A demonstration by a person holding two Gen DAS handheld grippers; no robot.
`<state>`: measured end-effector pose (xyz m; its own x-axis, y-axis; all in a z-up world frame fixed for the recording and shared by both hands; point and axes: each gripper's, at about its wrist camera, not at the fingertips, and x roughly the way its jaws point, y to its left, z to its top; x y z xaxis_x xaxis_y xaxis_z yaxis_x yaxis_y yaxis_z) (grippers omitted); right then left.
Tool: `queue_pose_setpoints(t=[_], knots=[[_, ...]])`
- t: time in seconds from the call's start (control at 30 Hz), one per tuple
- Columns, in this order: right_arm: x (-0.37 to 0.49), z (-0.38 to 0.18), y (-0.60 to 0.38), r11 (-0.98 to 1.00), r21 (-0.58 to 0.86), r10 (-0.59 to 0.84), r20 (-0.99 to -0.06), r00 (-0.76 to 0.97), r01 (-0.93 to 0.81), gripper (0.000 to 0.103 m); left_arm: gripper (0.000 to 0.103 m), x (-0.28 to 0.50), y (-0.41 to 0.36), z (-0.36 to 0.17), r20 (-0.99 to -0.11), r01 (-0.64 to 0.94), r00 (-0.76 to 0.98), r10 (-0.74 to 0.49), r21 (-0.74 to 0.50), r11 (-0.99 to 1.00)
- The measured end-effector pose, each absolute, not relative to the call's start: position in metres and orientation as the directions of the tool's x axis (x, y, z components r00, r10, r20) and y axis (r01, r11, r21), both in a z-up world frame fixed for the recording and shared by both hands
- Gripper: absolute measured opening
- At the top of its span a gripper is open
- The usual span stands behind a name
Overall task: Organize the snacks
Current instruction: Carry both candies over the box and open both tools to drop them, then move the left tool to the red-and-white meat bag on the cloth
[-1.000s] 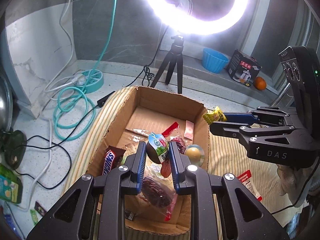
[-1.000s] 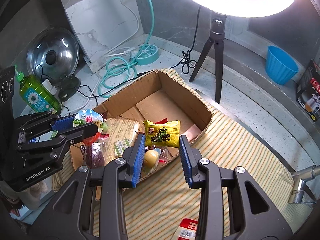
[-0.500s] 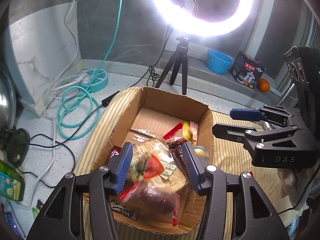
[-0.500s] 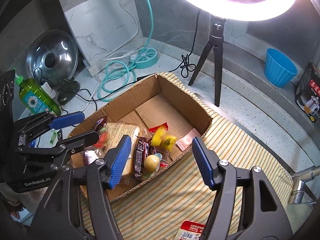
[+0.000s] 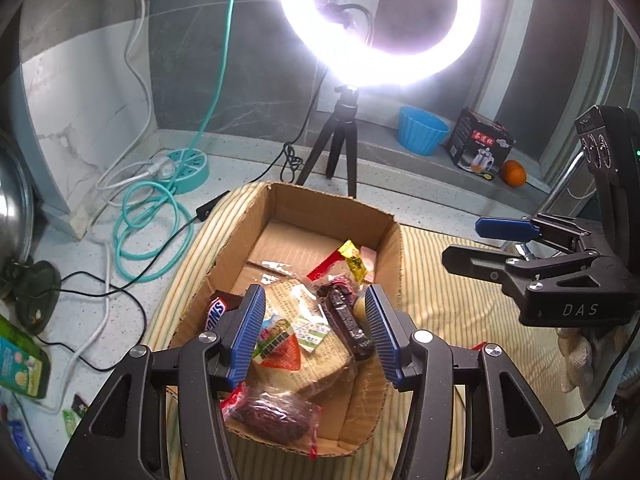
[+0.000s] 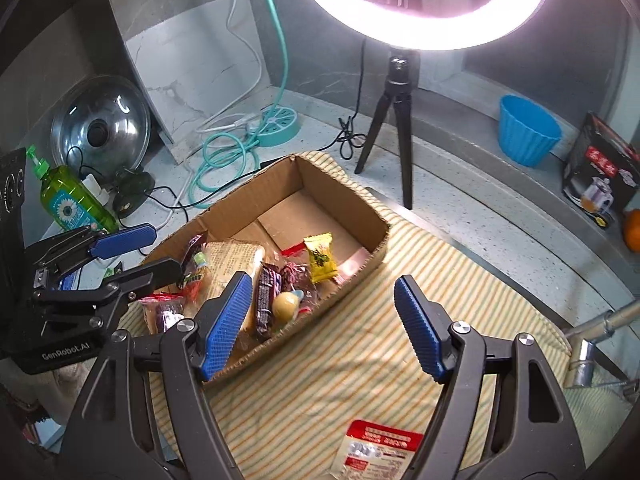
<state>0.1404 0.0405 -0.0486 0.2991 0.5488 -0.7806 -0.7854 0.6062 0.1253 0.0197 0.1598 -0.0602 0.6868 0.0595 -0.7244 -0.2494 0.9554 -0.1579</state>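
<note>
A cardboard box on a striped cloth holds several snacks. The strawberry jelly cup lies on a bread packet in it. The yellow packet lies near the far end. A Snickers bar, a dark bar and a yellow ball are also inside. My left gripper is open and empty above the box's near end. My right gripper is open and empty over the box's right edge and the cloth. A red-and-white packet lies on the cloth.
A ring light on a black tripod stands behind the box. Teal hose coils, cables and a pot lid lie to the left, with a green soap bottle. A blue cup, a black carton and an orange sit on the back ledge.
Both grippers opened and let go. The jelly cup fell from the left gripper onto the bread packet. The yellow packet fell from the right gripper into the box. Both grippers drew back slightly.
</note>
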Motion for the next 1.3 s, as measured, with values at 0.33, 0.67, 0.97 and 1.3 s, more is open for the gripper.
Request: queue_pose_setpoints(t=[0.33, 0.67, 0.97, 1.3], knots=[[0.126, -0.017, -0.017, 0.677, 0.100, 0.533, -0.750, 0.392, -0.730, 0.076, 0.051, 0.015, 0.127, -0.041, -0.693, -0.176, 0.721, 0.008, -0.173, 0.969], [0.103, 0.002, -0.092, 0.741, 0.084, 0.499, -0.733, 0.463, -0.666, 0.076, 0.051, 0.013, 0.079, -0.042, -0.690, -0.066, 0.717, -0.101, -0.212, 0.975], [0.097, -0.054, -0.158, 0.809, 0.160, 0.448, -0.791, 0.417, -0.566, 0.076, 0.051, 0.013, 0.050, -0.082, -0.751, -0.027, 0.630, -0.197, -0.275, 0.961], [0.102, -0.122, -0.183, 0.825, 0.303, 0.473, -0.832, 0.290, -0.477, 0.054, 0.048, 0.014, 0.018, -0.129, -0.799, -0.012, 0.517, -0.307, -0.365, 0.931]])
